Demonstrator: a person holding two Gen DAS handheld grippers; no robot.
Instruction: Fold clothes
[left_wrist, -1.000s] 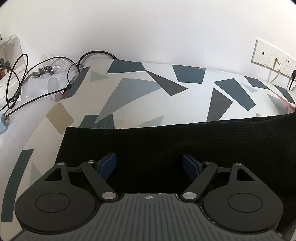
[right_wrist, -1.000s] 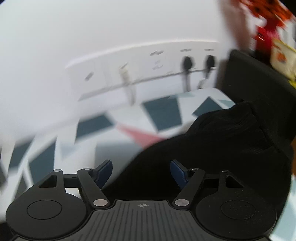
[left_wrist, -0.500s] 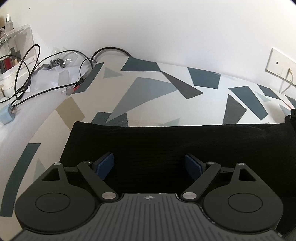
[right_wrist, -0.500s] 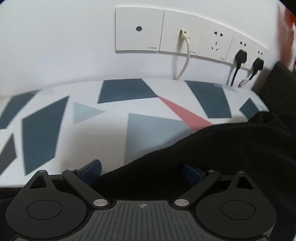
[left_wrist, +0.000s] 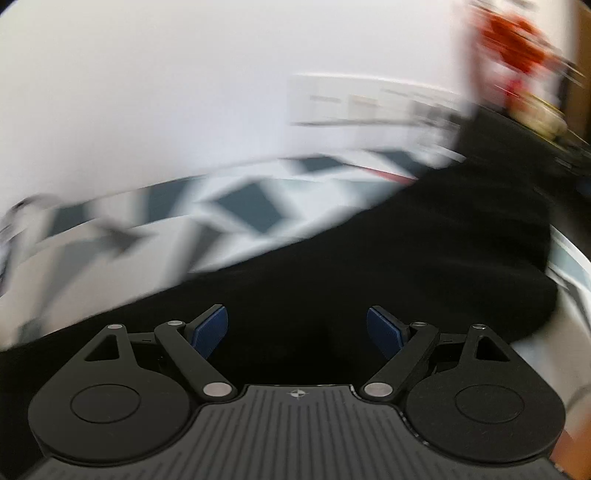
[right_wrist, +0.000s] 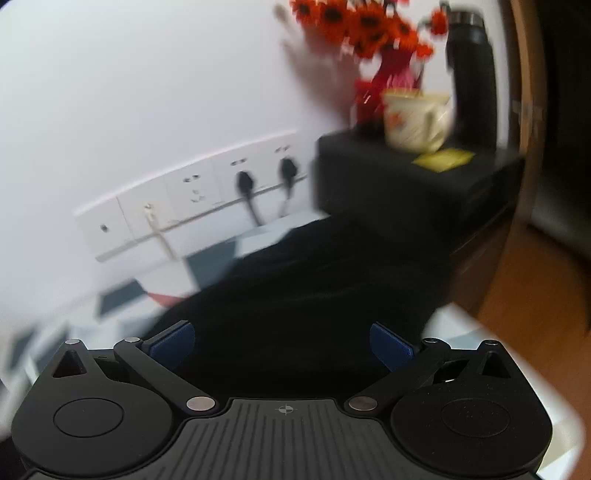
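A black knit garment (left_wrist: 406, 266) lies spread over the table's cloth (left_wrist: 243, 206), which has grey and teal triangles; this view is blurred by motion. My left gripper (left_wrist: 295, 314) hangs over the garment's near part with its blue pads wide apart, gripping nothing. In the right wrist view the same garment (right_wrist: 314, 288) is bunched toward the table's right end. My right gripper (right_wrist: 280, 328) is above it, its jaws opening; dark cloth shows between the pads, and they do not press on it.
Wall sockets (right_wrist: 192, 195) with two black plugs line the wall behind the table. A black cabinet (right_wrist: 406, 184) at the right carries a cream cup (right_wrist: 413, 122), red flowers (right_wrist: 362, 22) and a black bottle (right_wrist: 472, 74). Wooden floor (right_wrist: 535, 295) lies beyond the table's right edge.
Both views have swung right: the cables at the left are gone from the left view, and the cabinet has come into the right view. The right jaws have spread wider.
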